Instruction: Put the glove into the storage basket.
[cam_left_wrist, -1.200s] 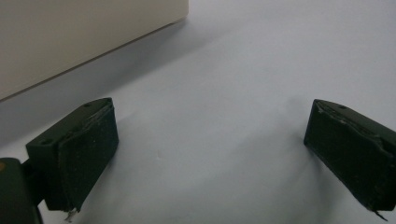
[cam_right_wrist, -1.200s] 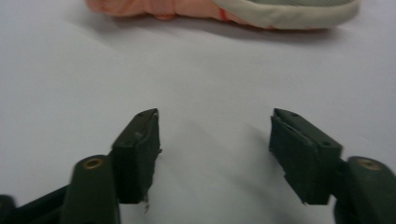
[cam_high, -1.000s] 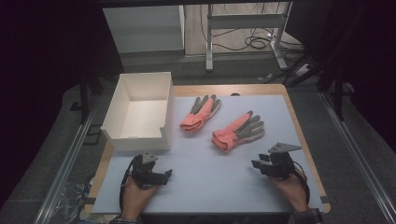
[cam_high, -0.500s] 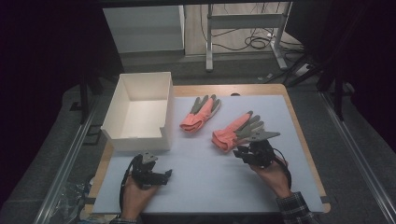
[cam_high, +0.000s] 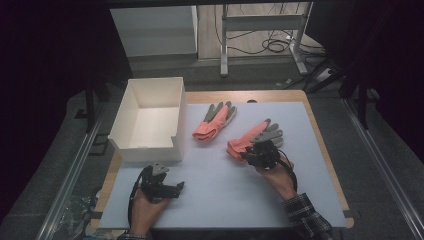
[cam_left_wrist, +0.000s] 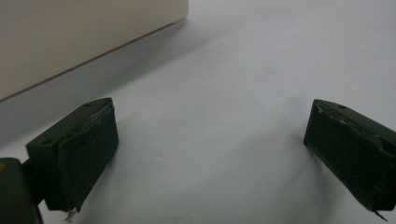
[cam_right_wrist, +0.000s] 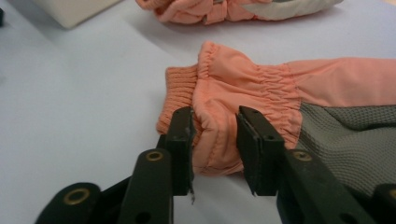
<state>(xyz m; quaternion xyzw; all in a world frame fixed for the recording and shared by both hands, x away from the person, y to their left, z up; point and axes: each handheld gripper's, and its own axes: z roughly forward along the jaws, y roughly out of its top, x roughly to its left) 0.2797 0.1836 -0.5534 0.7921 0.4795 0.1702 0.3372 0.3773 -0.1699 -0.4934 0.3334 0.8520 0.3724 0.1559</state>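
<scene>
I am pinching the near salmon-orange fabric glove with grey mesh palm and grey fingertips (cam_right_wrist: 261, 88) at its gathered elastic cuff, where the ribbed knit edge is bunching between the pads of my right tongs (cam_right_wrist: 215, 140); their jaws have just been closing and are pressing on the fabric. In the high view this glove (cam_high: 252, 137) is lying right of centre on the pale lavender tabletop (cam_high: 220, 195), fingers pointing to the upper right. My left tongs (cam_left_wrist: 210, 149) are standing wide with nothing between them, at the lower left beside the open white box (cam_high: 150, 120).
</scene>
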